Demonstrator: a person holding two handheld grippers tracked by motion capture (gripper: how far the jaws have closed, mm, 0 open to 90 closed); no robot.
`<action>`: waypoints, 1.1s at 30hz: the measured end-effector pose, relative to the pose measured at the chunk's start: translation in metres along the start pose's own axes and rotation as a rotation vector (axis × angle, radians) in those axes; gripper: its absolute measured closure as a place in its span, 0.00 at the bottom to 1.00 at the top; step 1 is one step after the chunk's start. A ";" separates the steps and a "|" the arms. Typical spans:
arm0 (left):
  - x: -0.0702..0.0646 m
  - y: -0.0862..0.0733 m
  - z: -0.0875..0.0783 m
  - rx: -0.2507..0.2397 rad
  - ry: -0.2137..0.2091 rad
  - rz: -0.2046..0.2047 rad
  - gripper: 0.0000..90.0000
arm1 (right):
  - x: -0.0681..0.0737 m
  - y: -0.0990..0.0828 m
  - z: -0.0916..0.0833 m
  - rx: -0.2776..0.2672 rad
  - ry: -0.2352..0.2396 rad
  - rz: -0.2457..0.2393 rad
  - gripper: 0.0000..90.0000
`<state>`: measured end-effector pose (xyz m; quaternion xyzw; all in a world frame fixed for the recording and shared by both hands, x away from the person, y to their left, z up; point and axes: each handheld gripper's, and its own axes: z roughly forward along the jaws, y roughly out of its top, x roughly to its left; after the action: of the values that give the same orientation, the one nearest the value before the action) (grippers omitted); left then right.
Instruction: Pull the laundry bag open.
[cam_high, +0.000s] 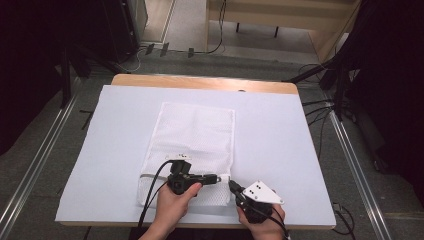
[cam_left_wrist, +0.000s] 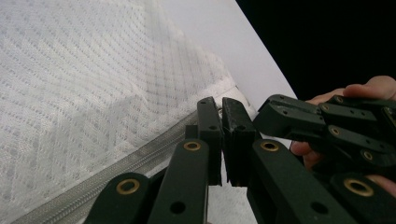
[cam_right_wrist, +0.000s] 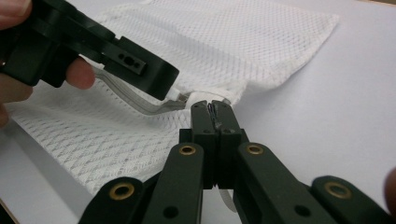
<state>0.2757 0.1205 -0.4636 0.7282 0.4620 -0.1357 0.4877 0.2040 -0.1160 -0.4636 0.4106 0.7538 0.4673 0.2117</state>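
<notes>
A white mesh bag (cam_high: 192, 132) lies flat on the pale table cover (cam_high: 280, 130), with its grey zipper (cam_left_wrist: 140, 158) running along the near end. My left gripper (cam_high: 217, 177) lies level over that end and points right. Its jaws (cam_left_wrist: 221, 105) are shut at the zipper's right end, on what looks like the small zipper pull. My right gripper (cam_high: 233, 185) comes in from the right with a grey plate on top. Its jaws (cam_right_wrist: 215, 106) are shut on the bag's near right corner, and a thin white strip of fabric shows between them. The two gripper tips almost meet.
The cover's front edge runs just below both hands. A wooden table edge (cam_high: 200, 81) shows at the back. Cables and metal rails (cam_high: 350, 150) lie on the floor on both sides. Open cover stretches left and right of the bag.
</notes>
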 end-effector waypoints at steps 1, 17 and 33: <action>-0.001 0.000 -0.002 -0.001 0.043 0.023 0.98 | 0.000 0.000 -0.001 0.004 -0.009 -0.002 1.00; 0.032 -0.007 -0.040 -0.044 0.132 -0.031 0.98 | -0.012 0.005 -0.011 -0.017 -0.059 0.023 1.00; 0.069 -0.021 -0.104 -0.098 0.247 -0.095 0.98 | -0.024 0.008 -0.019 -0.023 -0.095 0.036 1.00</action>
<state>0.2695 0.2472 -0.4699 0.6919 0.5588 -0.0453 0.4549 0.2073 -0.1439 -0.4491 0.4434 0.7300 0.4596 0.2435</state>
